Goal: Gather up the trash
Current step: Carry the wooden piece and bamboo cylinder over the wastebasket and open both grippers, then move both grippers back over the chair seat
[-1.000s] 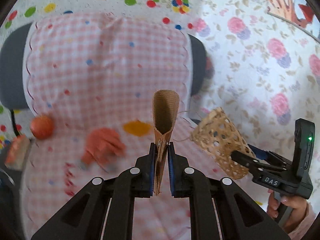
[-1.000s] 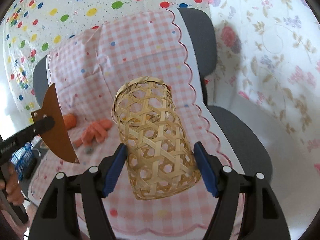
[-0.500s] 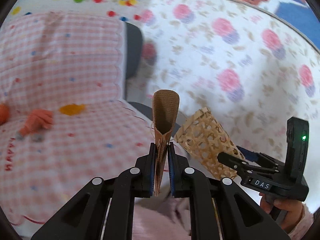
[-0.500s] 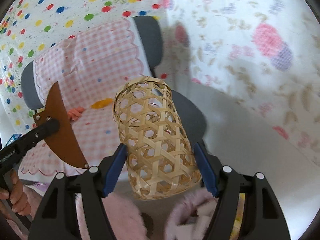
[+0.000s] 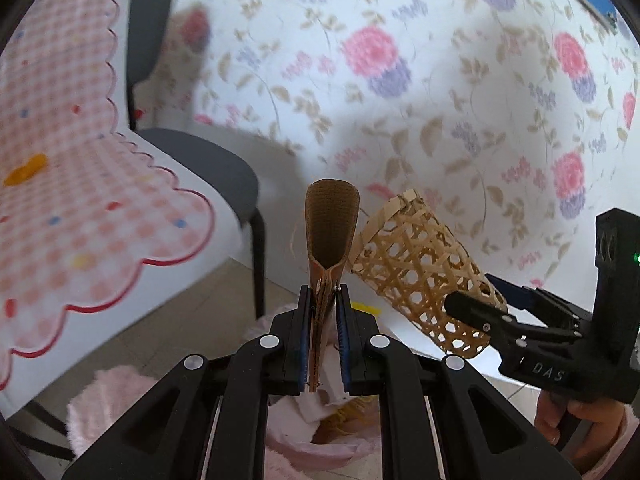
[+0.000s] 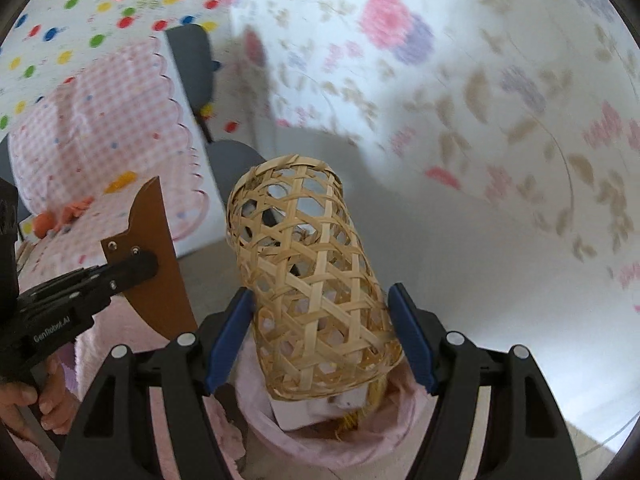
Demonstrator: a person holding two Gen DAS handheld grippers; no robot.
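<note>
The trash was in two pieces, one in each hand-held gripper. The left hand-held gripper (image 5: 323, 334) had its fingers pressed together on the lower edge of a folded brown card scoop (image 5: 330, 232), which stood upright between them and opened toward the camera at its rounded top. Just to the right of that scoop, and tilted away to the upper left, was a woven bamboo basket (image 5: 420, 276), an open lattice tube, clamped at its lower end by the right hand-held gripper (image 5: 486, 312). From the right wrist view, the right hand-held gripper (image 6: 320, 336) held the woven bamboo basket (image 6: 308, 284) across its width, one blue pad (image 6: 230, 336) against each side, with the basket's open mouth pointing forward and up. To the left of it the brown card scoop (image 6: 160, 256) showed edge-on as a flat pointed shape in the left hand-held gripper (image 6: 132, 266). Directly below both grippers lay a pink bag (image 6: 320, 440) with white paper scraps inside. Farther to the left stood a dark chair (image 5: 208, 160) draped in a pink checked cloth (image 5: 80, 200), with a yellow scrap (image 5: 26, 170) and orange bits (image 6: 60, 218) lying on the cloth. A flowered sheet (image 5: 440, 80) hung behind.
</note>
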